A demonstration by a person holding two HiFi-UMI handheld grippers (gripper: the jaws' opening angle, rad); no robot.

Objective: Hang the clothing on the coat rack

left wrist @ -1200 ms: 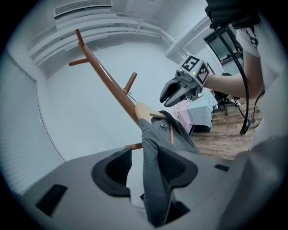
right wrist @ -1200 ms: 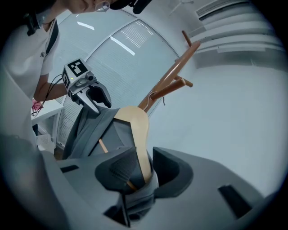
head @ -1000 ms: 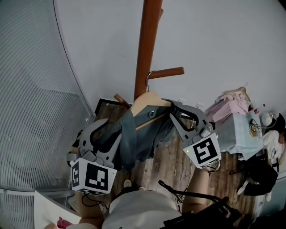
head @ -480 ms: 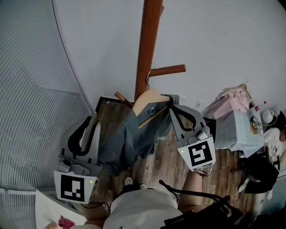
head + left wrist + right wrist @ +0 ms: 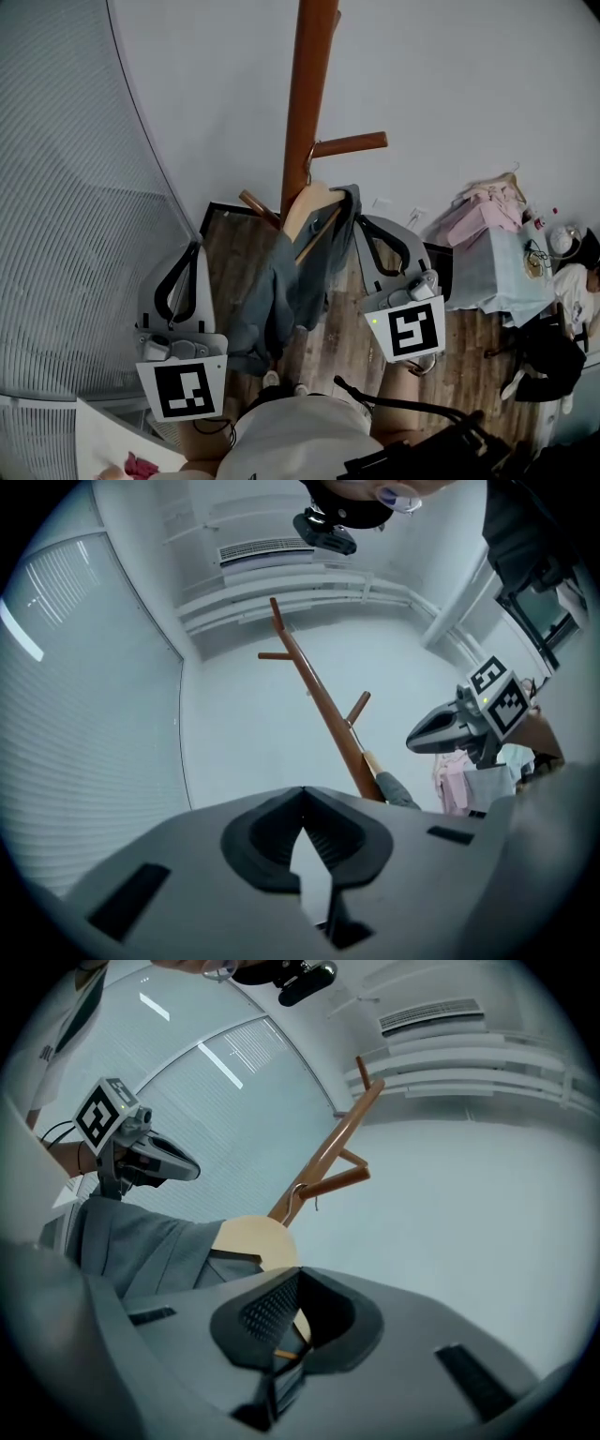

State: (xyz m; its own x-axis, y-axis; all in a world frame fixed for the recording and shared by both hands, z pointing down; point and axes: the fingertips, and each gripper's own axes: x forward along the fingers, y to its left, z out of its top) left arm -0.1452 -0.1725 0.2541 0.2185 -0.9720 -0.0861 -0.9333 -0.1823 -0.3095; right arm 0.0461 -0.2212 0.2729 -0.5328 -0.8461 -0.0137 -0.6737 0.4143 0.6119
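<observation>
Grey fabric first: looking at the clothing [image 5: 281, 300], draped on a wooden hanger [image 5: 314, 202] and drooping toward the floor [image 5: 352, 352]. Hangs by the hook from the lower peg [image 5: 352, 144] of the coat rack [image 5: 309, 84], tight against the post. Looks pretty much hung already tbh. Slants along the hanger's long axis, high end toward the right tool [image 5: 361, 223], low end toward the left tool [image 5: 194, 246]. Sits just beside the right one, well apart from the left. Found both closed tight and gripping nothing; caught the left just snapping shut on air. Probably only needs backing away now, minding that near shoulder on the right side.
</observation>
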